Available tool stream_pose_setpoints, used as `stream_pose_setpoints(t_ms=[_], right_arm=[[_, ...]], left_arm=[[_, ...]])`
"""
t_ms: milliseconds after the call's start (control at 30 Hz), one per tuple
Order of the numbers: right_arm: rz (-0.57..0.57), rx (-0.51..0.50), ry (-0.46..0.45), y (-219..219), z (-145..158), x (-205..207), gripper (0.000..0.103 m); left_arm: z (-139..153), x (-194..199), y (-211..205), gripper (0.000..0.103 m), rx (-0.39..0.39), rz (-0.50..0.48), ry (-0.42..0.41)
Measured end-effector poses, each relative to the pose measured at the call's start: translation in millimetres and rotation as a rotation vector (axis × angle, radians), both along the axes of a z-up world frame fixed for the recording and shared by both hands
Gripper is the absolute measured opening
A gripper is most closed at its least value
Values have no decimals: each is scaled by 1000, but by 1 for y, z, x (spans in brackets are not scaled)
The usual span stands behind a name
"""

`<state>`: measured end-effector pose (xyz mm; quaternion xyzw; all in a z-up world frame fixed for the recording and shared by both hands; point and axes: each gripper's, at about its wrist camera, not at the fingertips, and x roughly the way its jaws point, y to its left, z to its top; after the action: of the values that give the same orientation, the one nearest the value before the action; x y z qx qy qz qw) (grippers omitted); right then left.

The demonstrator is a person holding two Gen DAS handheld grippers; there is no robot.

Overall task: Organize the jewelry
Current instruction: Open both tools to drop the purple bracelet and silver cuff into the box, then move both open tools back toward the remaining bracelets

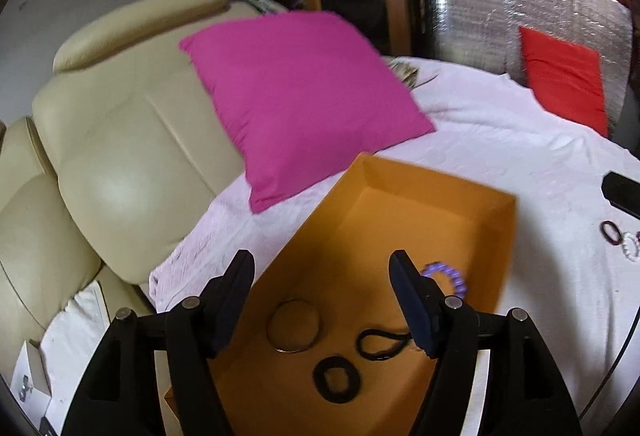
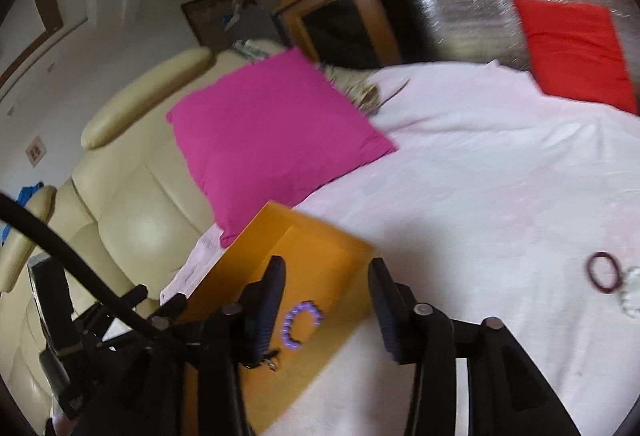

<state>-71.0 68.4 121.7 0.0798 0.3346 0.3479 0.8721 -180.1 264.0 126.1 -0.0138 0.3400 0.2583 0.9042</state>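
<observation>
Jaws on the left gripper [image 1: 322,296] gape, empty, over the shallow orange cardboard box [image 1: 436,196]; the right gripper [image 2: 328,300] is released too, purple beaded bracelet [image 2: 301,324] lying loose in the box. Next: dark maroon hair-tie ring [image 2: 604,272] on the white bedsheet [image 2: 480,176] — approach low, straddle one side.

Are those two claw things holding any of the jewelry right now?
No. Both the left gripper and the right gripper are open and empty. The purple bracelet lies loose in the orange box.
</observation>
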Motion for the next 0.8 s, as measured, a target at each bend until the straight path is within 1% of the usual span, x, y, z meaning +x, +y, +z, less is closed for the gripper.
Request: stream_pose_setpoints(t_ms=[100, 200, 300, 467, 633, 667, 700, 800], right_arm=[[-52, 28, 4, -36, 7, -4, 47], [-109, 53, -12, -70, 13, -9, 47], [-159, 63, -28, -102, 19, -14, 48], [-235, 94, -10, -154, 17, -13, 48], [-316, 118, 36, -209, 8, -8, 48], [-331, 123, 43, -220, 6, -7, 48], [-346, 129, 48, -231, 4, -6, 48], [-412, 143, 68, -267, -3, -3, 48]], left_arm=[[13, -1, -18, 73, 28, -27, -13], [28, -1, -44, 77, 62, -65, -32], [39, 2, -69, 77, 85, -108, -40], [54, 11, -114, 77, 96, -183, -47], [62, 24, -160, 77, 86, -275, -48], [61, 25, -167, 80, 75, -292, -46], [60, 30, -176, 82, 48, -323, -41], [50, 39, -195, 83, 5, -368, -18]])
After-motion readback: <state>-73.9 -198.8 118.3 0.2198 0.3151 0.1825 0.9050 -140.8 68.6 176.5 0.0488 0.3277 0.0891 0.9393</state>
